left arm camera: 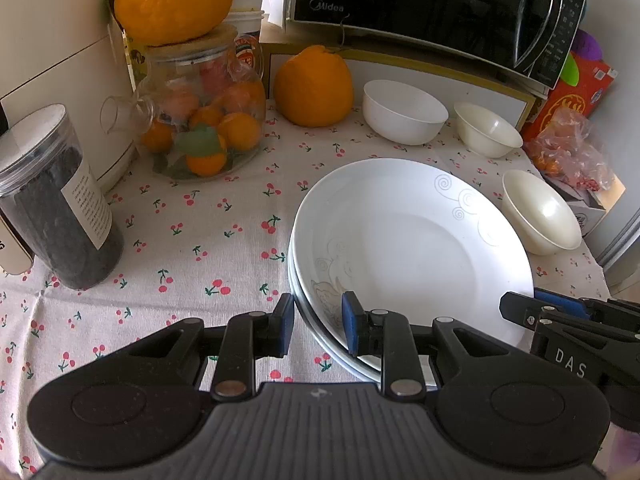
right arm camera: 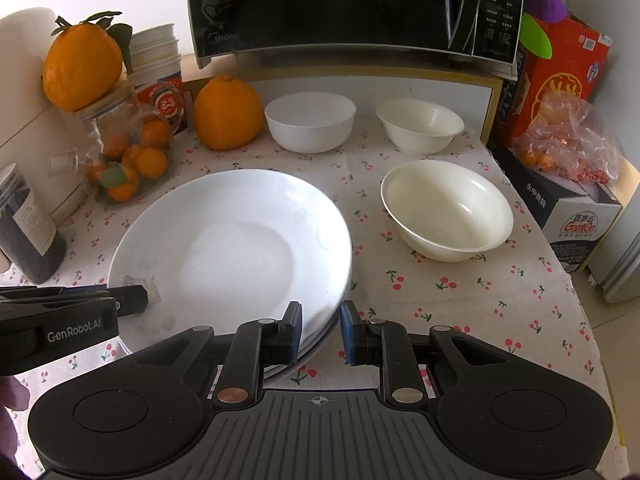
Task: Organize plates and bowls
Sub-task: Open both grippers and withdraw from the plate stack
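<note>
A stack of white plates (left arm camera: 412,240) with faint swirl patterns lies on the cherry-print cloth. My left gripper (left arm camera: 318,328) is shut on the stack's near-left rim, one pad above it and one outside. My right gripper (right arm camera: 320,330) is shut on the near-right rim of the same stack (right arm camera: 232,240). Each view shows the other gripper at the opposite rim: the right gripper (left arm camera: 520,310) and the left gripper (right arm camera: 132,300). Three bowls stand apart beyond the plates: a white bowl (right arm camera: 310,120), a cream bowl (right arm camera: 420,124) and a larger cream bowl (right arm camera: 446,208).
A glass jar of small oranges (left arm camera: 200,120), a large orange (left arm camera: 314,86) and a dark canister (left arm camera: 60,200) stand to the left. The microwave (right arm camera: 352,8) sits on a shelf behind. A red box (right arm camera: 560,80) and a plastic bag (right arm camera: 568,140) are at the right, near the table edge.
</note>
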The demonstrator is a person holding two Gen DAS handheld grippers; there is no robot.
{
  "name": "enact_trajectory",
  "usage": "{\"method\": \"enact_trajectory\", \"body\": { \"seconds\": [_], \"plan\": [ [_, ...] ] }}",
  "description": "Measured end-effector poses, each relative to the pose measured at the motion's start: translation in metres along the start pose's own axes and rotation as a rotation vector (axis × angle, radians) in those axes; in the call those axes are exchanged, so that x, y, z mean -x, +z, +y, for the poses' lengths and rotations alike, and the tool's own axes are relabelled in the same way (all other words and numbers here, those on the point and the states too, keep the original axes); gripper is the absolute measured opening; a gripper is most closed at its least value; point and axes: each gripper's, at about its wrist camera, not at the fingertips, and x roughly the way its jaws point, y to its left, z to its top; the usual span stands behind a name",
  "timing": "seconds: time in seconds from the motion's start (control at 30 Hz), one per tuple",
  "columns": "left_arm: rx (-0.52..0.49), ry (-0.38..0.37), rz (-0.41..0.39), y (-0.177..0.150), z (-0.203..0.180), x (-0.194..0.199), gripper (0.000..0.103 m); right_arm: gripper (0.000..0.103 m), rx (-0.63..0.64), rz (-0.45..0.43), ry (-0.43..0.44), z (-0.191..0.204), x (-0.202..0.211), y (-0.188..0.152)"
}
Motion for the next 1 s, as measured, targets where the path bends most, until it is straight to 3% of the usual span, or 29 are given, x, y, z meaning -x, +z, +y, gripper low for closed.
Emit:
{"method": "enact_trajectory", "body": {
  "seconds": [0.07,0.2,0.37,0.47,0.57,0.8,1.0],
  "plan": [
    [0.002,-0.010,0.007,0.001,0.001,0.000,0.024,0.023,-0.010,0.004,0.010,-0.001,0.000,0.000],
    [0.023,-0.039,0.015,0.002,0.001,0.002,0.035,0.027,-0.059,0.008,0.038,-0.007,0.002,0.004],
    [0.005,-0.039,-0.002,0.003,-0.004,0.006,0.061,0.058,-0.082,-0.021,0.063,-0.012,0.010,0.008],
    [0.007,-0.040,-0.005,0.004,-0.004,0.009,0.073,0.067,-0.088,-0.034,0.078,-0.014,0.015,0.010],
    [0.015,-0.040,-0.006,0.006,-0.005,0.011,0.076,0.075,-0.105,-0.046,0.078,-0.017,0.019,0.013],
    [0.033,0.009,-0.035,0.013,-0.005,0.026,0.097,0.088,-0.171,-0.103,0.062,-0.029,0.032,0.028],
    [0.072,0.020,-0.058,0.036,-0.007,0.033,0.100,0.093,-0.211,-0.143,0.077,-0.039,0.038,0.055]
  ]
}}
